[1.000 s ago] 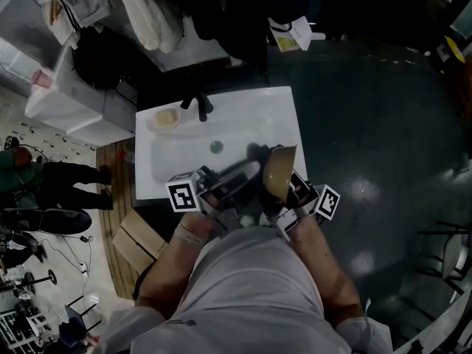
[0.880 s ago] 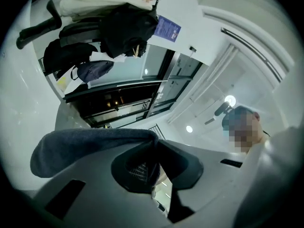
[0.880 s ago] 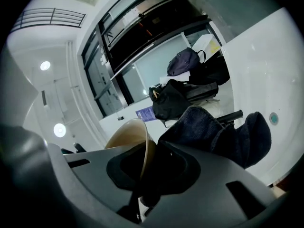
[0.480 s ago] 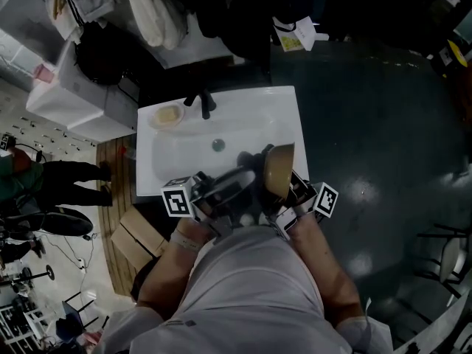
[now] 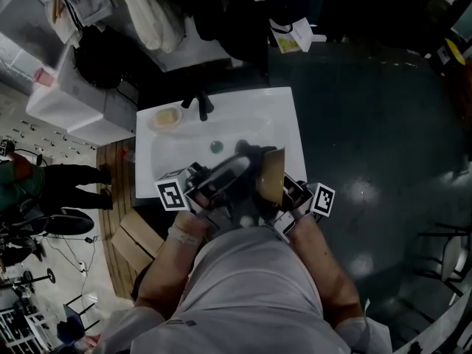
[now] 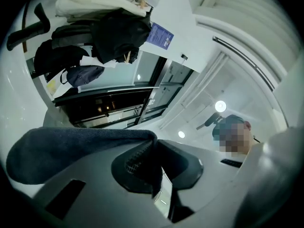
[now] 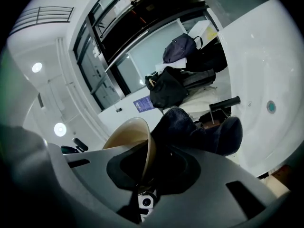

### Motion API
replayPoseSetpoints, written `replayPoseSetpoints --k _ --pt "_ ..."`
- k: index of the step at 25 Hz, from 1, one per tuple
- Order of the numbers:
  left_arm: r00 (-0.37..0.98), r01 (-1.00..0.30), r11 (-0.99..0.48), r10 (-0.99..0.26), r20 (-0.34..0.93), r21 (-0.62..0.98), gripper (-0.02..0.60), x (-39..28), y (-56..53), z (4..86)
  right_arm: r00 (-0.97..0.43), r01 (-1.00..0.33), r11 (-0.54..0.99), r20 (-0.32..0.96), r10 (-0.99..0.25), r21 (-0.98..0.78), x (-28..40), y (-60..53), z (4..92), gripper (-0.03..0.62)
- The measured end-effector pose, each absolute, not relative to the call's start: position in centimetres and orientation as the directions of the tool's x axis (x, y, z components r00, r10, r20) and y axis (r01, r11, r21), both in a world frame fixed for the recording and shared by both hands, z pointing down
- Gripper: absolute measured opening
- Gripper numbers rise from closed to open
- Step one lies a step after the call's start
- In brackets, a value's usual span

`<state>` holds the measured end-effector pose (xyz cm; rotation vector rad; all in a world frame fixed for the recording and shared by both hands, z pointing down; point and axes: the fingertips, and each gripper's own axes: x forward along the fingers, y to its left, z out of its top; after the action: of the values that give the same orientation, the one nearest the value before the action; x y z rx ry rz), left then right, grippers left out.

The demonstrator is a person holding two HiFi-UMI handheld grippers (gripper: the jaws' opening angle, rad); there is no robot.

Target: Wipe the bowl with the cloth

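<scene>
- Since a second ago the left gripper [image 6: 156, 167] has risen over the sink [image 5: 284, 116], and the bowl [image 5: 270, 175] has turned more edge-on to the head view.
- The left gripper's jaws are closed on a fold of the dark cloth [image 6: 71, 151]. The rest of the cloth spreads left and is cut off by the gripper body.
- The right gripper [image 7: 148, 169] has its jaws clamped on the bowl's wall. The gripper body hides the bowl's lower part.
- The bowl is held tilted above the sink's near edge, clear of the basin.
- The cloth bunches against the bowl on the side facing the sink's tap [image 7: 225, 103]. The bowl's rim hides the contact line.
- In the dim head view the gripper bodies cover both sets of jaws.
</scene>
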<state>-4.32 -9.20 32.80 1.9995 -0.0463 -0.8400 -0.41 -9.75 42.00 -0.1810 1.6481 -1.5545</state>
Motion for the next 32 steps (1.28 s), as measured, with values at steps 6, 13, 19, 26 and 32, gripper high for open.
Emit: replayPoseSetpoints --k 6,13,19,26,32 --pt "0.745 0.335 -0.485 -0.388 -0.542 0.808 0.041 -3.8 -9.7 34.0 -0.619 0.436 0.285 -0.514 -0.594 -0.854 -0.1 -9.3 40.5 0.060" --pt "0.798 0.293 -0.450 -0.371 -0.475 0.844 0.041 -1.8 -8.1 36.0 -0.561 0.455 0.297 -0.529 -0.637 -0.840 1.9 -9.7 40.6 0.060" --pt "0.826 0.250 -0.496 -0.339 -0.450 0.832 0.041 -1.4 -7.0 35.8 -0.553 0.453 0.252 -0.491 -0.673 -0.855 2.5 -10.2 41.9 0.060" --pt "0.822 0.233 -0.501 -0.357 -0.444 0.833 0.041 -2.4 -7.1 36.0 -0.589 0.442 0.199 -0.450 -0.671 -0.875 1.8 -10.1 43.2 0.060" --pt "0.786 0.191 -0.526 -0.423 -0.450 0.829 0.041 -3.9 -8.5 35.4 -0.636 0.378 0.183 -0.398 -0.661 -0.908 1.2 -9.9 43.8 0.060"
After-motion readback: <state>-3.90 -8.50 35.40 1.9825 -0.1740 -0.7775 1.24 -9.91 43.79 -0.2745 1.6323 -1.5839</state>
